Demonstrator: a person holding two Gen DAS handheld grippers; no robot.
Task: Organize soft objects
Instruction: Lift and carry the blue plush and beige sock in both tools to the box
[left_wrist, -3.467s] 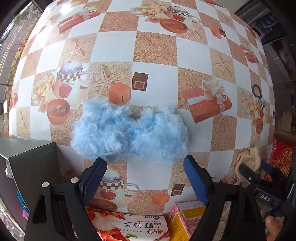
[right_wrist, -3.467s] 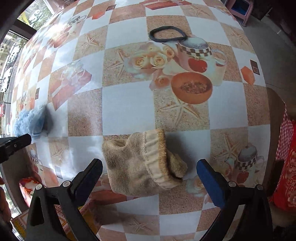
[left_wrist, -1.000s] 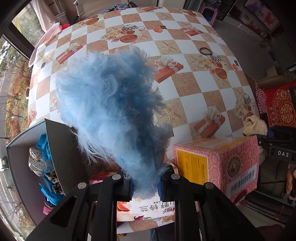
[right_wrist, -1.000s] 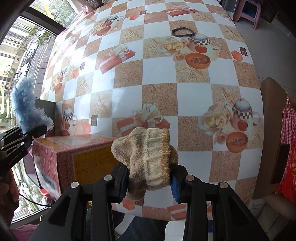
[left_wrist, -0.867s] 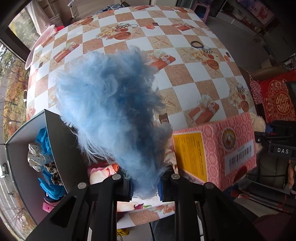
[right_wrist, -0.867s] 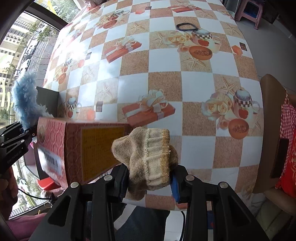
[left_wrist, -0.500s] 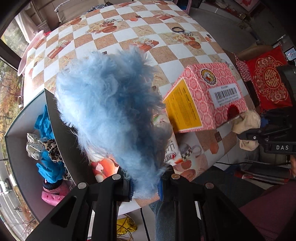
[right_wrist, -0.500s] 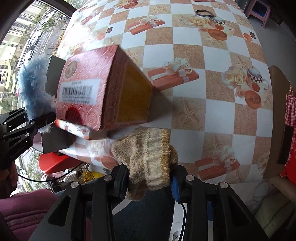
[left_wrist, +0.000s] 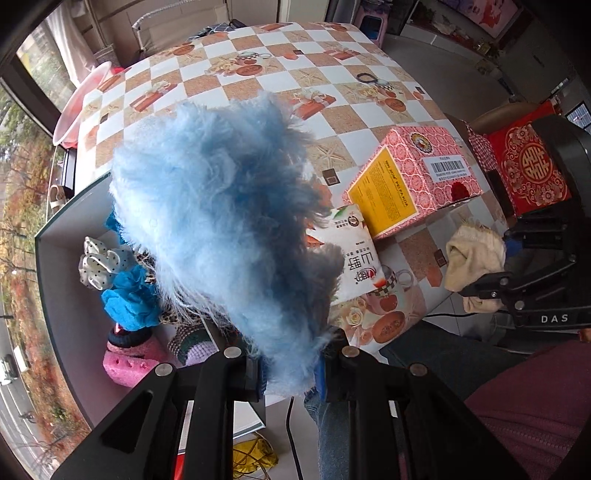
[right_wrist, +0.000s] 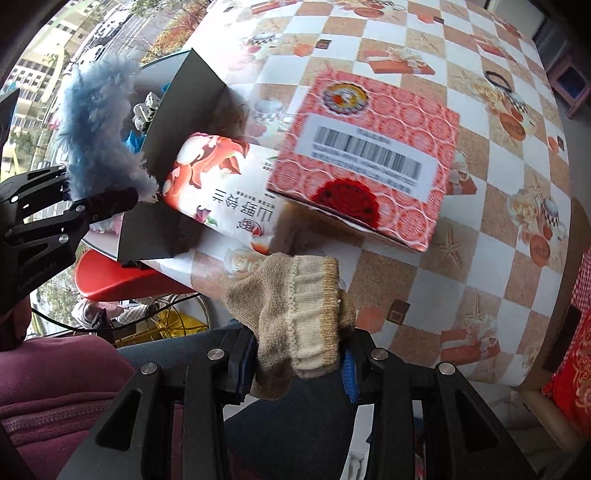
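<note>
You are in a lived-in home, at a table (left_wrist: 280, 79) under a patterned oilcloth of teacups, gift boxes and starfish. A red cushion with gold ornament (left_wrist: 528, 168) sits on a chair just beside the table, and a small plastic stool (left_wrist: 369, 24) stands on the floor beyond its far end. The window (right_wrist: 48, 44) at your left looks down on streets and apartment blocks.

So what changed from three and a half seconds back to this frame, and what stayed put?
Both soft pieces left the tablecloth: the left gripper closed on the blue fluffy piece and carried it toward the grey box; the right gripper closed on the beige knitted sock and lifted it. The pink carton stayed put.
</note>
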